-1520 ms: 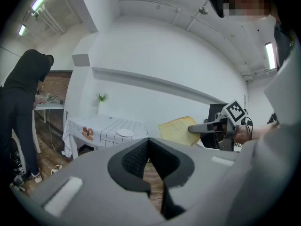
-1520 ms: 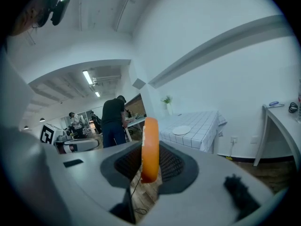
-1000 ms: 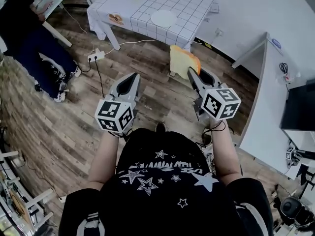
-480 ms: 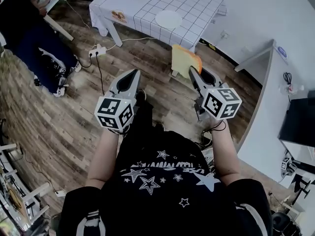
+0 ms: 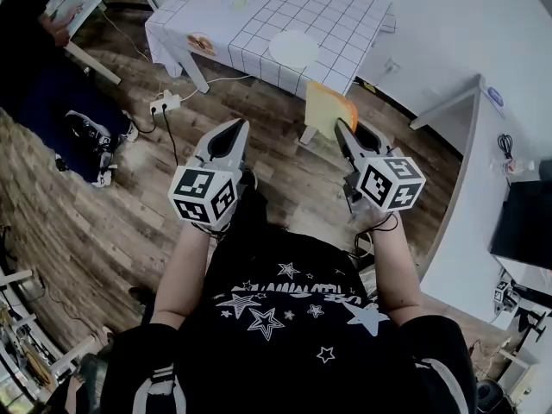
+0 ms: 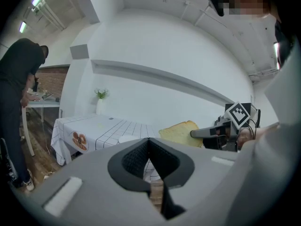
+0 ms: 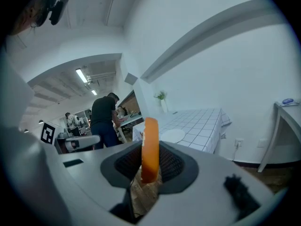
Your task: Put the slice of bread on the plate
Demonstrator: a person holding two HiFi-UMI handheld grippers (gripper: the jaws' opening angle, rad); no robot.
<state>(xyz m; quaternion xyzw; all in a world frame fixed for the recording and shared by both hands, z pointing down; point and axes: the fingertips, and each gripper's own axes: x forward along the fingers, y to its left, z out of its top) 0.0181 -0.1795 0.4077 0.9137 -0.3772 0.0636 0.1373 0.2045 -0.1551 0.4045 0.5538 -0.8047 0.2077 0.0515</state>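
Note:
My right gripper is shut on a slice of bread, held upright on its edge above the wooden floor. In the right gripper view the slice's orange crust stands clamped between the jaws. The left gripper view shows the same slice off to the right. A white plate lies on the table with the checked cloth, ahead of both grippers; the plate is also visible past the bread. My left gripper is shut and holds nothing, its tips pointing at the table.
A small plate of pastries sits at the table's left edge. A person in dark clothes stands at another table on the left. A power strip and cables lie on the floor. A white desk runs along the right.
Both grippers have moved forward toward the checked table, the bread carried along in the right one. The table and plate now appear closer.

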